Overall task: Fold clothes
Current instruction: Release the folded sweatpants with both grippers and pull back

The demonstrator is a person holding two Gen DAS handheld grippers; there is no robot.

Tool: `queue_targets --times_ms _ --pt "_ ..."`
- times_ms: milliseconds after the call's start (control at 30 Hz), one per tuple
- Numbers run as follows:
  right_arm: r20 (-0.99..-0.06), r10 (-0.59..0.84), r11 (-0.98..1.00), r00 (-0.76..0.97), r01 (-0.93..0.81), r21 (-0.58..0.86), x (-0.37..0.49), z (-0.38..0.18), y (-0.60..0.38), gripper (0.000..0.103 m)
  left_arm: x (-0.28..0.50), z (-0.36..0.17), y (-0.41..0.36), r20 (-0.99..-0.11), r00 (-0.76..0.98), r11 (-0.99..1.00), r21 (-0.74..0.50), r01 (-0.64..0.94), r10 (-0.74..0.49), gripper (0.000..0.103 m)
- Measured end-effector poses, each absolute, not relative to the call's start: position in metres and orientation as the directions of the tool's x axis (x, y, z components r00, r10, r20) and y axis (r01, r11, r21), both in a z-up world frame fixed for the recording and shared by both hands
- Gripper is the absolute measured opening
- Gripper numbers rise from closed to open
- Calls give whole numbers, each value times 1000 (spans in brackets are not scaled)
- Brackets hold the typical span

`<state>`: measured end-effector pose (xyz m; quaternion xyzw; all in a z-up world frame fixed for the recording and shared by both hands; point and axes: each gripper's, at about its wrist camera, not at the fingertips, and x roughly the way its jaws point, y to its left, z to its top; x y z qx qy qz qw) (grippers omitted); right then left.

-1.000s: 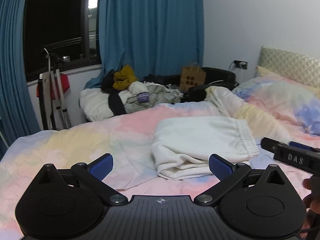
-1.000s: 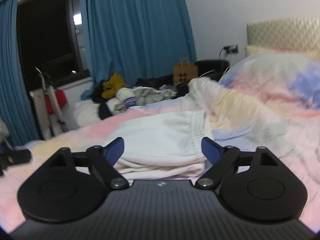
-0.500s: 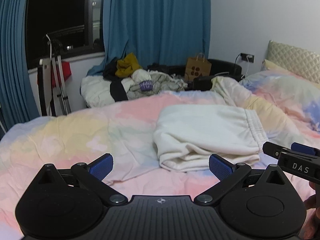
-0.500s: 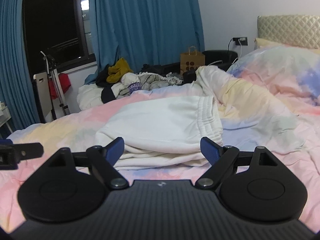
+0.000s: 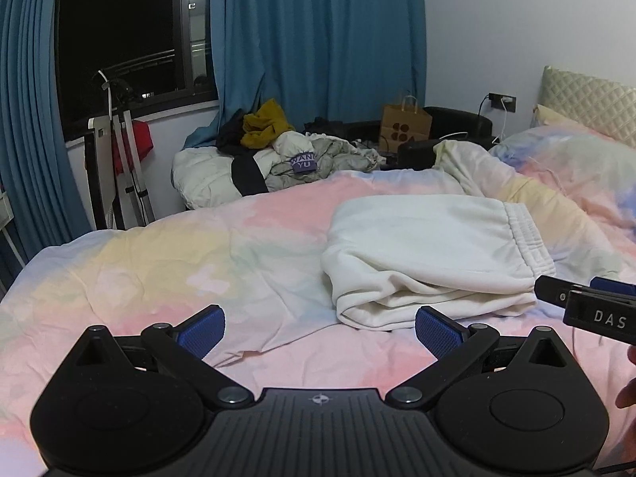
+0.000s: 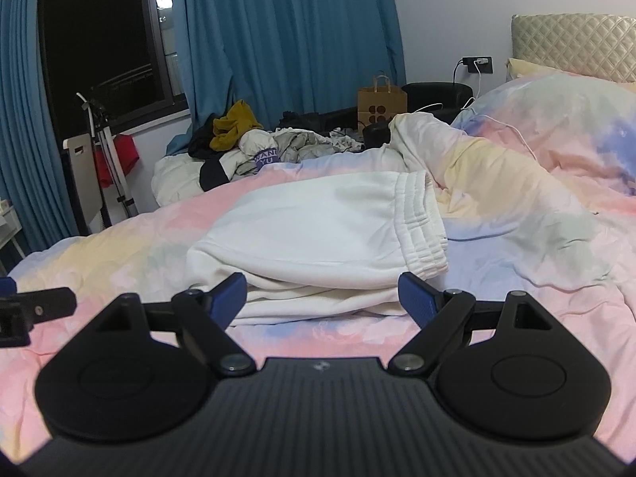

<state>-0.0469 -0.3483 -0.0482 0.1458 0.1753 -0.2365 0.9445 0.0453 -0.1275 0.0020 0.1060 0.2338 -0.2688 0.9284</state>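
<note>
Both your grippers have pulled back and risen since a second ago; the folded white garment (image 6: 318,234) lies on the pastel duvet (image 5: 159,270), ahead of them. Your left gripper (image 5: 318,328) and right gripper (image 6: 322,296) hover with fingers apart, holding nothing; bare duvet spreads left of the garment's folded edge, its ribbed waistband edge facing the rumpled bedding.
</note>
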Motion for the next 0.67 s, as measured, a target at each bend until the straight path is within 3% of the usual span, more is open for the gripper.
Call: queue_targets --times_ms 667 --pt "-405 -417 846 813 510 153 -43 -45 -343 85 21 20 -108 -440 757 831 44 555 -482 103"
